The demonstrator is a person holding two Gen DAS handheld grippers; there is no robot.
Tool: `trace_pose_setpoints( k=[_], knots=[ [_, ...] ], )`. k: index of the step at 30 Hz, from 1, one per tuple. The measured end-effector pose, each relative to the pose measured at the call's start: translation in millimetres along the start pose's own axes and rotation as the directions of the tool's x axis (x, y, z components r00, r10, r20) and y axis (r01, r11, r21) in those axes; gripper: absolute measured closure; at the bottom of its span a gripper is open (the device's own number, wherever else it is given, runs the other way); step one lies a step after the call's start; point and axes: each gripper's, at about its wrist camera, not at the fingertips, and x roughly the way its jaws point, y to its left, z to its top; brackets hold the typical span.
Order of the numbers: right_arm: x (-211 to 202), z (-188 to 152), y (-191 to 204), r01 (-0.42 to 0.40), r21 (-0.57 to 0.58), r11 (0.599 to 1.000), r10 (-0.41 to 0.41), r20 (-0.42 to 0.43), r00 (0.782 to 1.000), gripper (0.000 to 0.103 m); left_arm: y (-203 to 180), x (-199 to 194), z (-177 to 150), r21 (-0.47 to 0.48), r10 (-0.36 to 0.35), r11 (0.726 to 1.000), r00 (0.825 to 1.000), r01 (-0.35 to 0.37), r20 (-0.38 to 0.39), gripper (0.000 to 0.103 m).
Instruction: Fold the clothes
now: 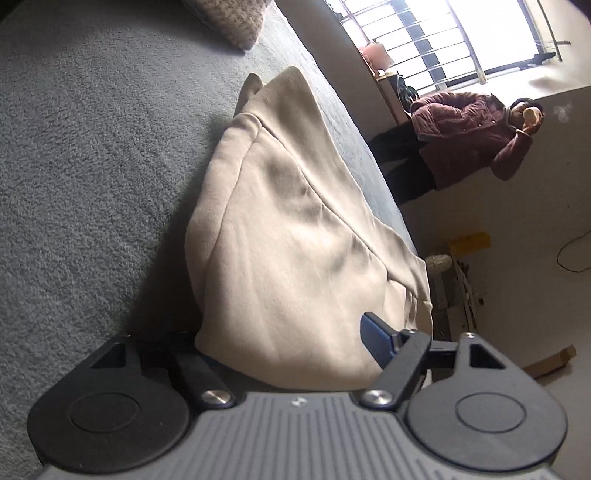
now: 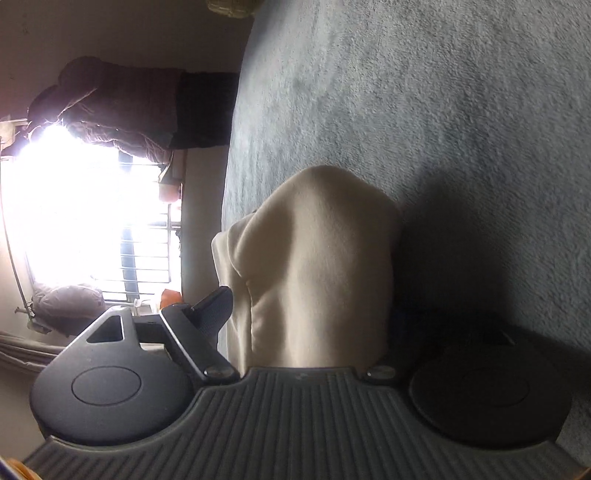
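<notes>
A cream garment (image 1: 295,221) lies bunched on a grey fleece bed cover (image 1: 92,147), one end lifted into my left gripper (image 1: 284,339). Its blue right finger (image 1: 376,338) presses on the cloth. The other finger is buried under the fold, so the left gripper is shut on the garment. In the right wrist view another thick fold of the cream garment (image 2: 321,240) fills my right gripper (image 2: 310,306). One black finger (image 2: 214,306) lies against the fold's edge, the other is lost in shadow. The cloth tents up off the bed cover (image 2: 443,110).
Both views are rolled sideways. A person in a maroon padded jacket (image 1: 465,140) stands past the bed's edge by a barred window (image 1: 443,37); the same person (image 2: 122,103) shows in the right wrist view. A knitted pillow (image 1: 229,18) lies at the bed's far end. A shoe (image 1: 439,262) sits on the floor.
</notes>
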Motion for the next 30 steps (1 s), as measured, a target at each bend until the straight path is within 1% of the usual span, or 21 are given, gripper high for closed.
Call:
trace_pose_setpoints(
  k=[1,2,3,4,5,8,9,10,12,14,16,18,20,22,24,25,26,27,28,29,30],
  knots=[
    [4,-1,1,0.009,-0.018,1.0,-0.009,0.007,1.0,0.033,3,1,4,-0.013,0.015,1.0,1.0,-0.015,0.012,0.058],
    [6,-3,2,0.029,-0.037,0.999,-0.029,0.012,1.0,0.061,6,2,8,-0.034,0.019,0.999,1.0,-0.019,0.014,0.073],
    [8,-4,0,0.063,-0.046,0.997,-0.063,0.011,0.998,0.083,11,2,12,-0.061,0.011,0.998,1.0,-0.011,0.006,0.077],
    [7,-6,-2,0.066,-0.047,0.997,-0.065,0.014,0.998,0.084,11,-1,16,-0.064,0.002,0.998,1.0,-0.002,0.006,0.078],
    [3,-10,-2,0.053,-0.059,0.997,-0.052,0.026,0.998,0.087,7,-5,17,-0.044,-0.01,0.999,1.0,0.01,0.014,0.081],
    [-24,-24,14,-0.023,-0.18,0.983,0.027,0.021,0.999,0.088,0,-24,25,0.017,-0.058,0.998,0.998,0.057,0.031,0.085],
    [-37,-28,18,-0.048,-0.203,0.978,0.049,0.001,0.999,0.088,0,-33,28,0.035,-0.072,0.997,0.997,0.071,0.034,0.087],
    [-48,-34,22,-0.063,-0.227,0.972,0.06,-0.02,0.998,0.088,0,-43,33,0.05,-0.081,0.996,0.996,0.079,0.036,0.088],
    [-77,-46,24,-0.068,-0.276,0.959,0.051,-0.068,0.996,0.088,5,-64,41,0.073,-0.084,0.994,0.996,0.082,0.028,0.089],
    [-103,-52,21,-0.051,-0.302,0.952,0.013,-0.126,0.992,0.088,14,-88,44,0.078,-0.081,0.994,0.997,0.08,0.0,0.089],
    [-137,-60,12,-0.027,-0.334,0.942,-0.039,-0.191,0.981,0.088,21,-118,39,0.098,-0.067,0.993,0.997,0.072,-0.045,0.089],
    [-171,-68,3,-0.006,-0.367,0.93,-0.094,-0.254,0.963,0.088,30,-137,26,0.101,-0.04,0.994,0.995,0.049,-0.094,0.089],
    [-196,-71,-11,0.019,-0.387,0.922,-0.148,-0.307,0.94,0.087,40,-153,12,0.098,-0.009,0.995,0.99,0.023,-0.143,0.088],
    [-211,-71,-31,0.083,-0.359,0.93,-0.212,-0.338,0.917,0.082,57,-159,-8,0.088,0.032,0.996,0.98,-0.015,-0.197,0.086],
    [-216,-60,-49,0.186,-0.337,0.923,-0.304,-0.342,0.889,0.068,76,-152,-14,0.092,0.117,0.991,0.973,-0.1,-0.2,0.076],
    [-219,-53,-60,0.201,-0.299,0.933,-0.303,-0.349,0.887,0.068,81,-155,-13,0.077,0.123,0.991,0.973,-0.11,-0.193,0.071],
    [-226,-49,-65,0.199,-0.254,0.946,-0.282,-0.35,0.893,0.066,86,-158,-11,0.062,0.129,0.991,0.974,-0.119,-0.186,0.071],
    [-233,-45,-69,0.195,-0.208,0.958,-0.259,-0.349,0.901,0.062,92,-161,-9,0.047,0.135,0.991,0.974,-0.129,-0.18,0.07],
    [-244,-42,-66,0.213,-0.233,0.949,-0.282,-0.318,0.905,0.06,92,-169,-7,0.057,0.152,0.988,0.976,-0.145,-0.157,0.068],
    [-255,-40,-61,0.235,-0.266,0.935,-0.308,-0.282,0.909,0.057,89,-180,-4,0.092,0.179,0.981,0.977,-0.168,-0.117,0.061],
    [-267,-38,-55,0.268,-0.304,0.914,-0.342,-0.226,0.912,0.054,84,-189,-1,0.12,0.201,0.974,0.977,-0.191,-0.078,0.056]
  ],
)
